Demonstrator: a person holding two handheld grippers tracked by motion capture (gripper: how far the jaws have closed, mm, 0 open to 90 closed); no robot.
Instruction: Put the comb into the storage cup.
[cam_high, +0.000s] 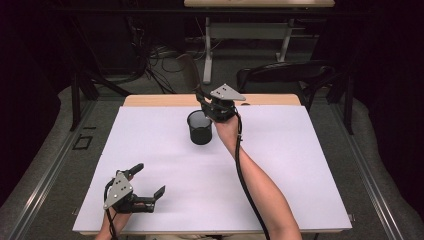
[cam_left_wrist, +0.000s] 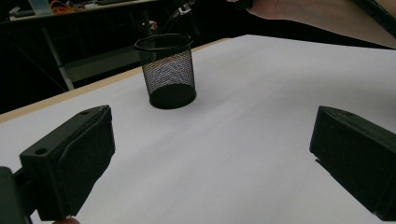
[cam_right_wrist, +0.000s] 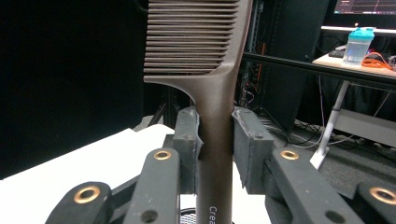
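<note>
A black mesh cup (cam_high: 200, 128) stands upright on the white sheet, toward the back middle of the table; it also appears in the left gripper view (cam_left_wrist: 169, 70). My right gripper (cam_high: 206, 104) hovers just behind and above the cup's right rim, shut on a dark brown comb (cam_right_wrist: 214, 93). The comb stands upright between the jaws, gripped by its handle, with its teeth pointing left. The cup's rim (cam_right_wrist: 187, 213) peeks out below the jaws. My left gripper (cam_high: 148, 181) rests near the front left corner, open with nothing between its jaws (cam_left_wrist: 212, 158).
A white sheet (cam_high: 300, 165) covers the table, and a wooden edge (cam_high: 160, 100) is exposed at the back. A black chair (cam_high: 285, 75) stands beyond the table. The person's right forearm (cam_high: 255, 185) crosses the table's middle. A bottle (cam_right_wrist: 357, 44) sits on a far desk.
</note>
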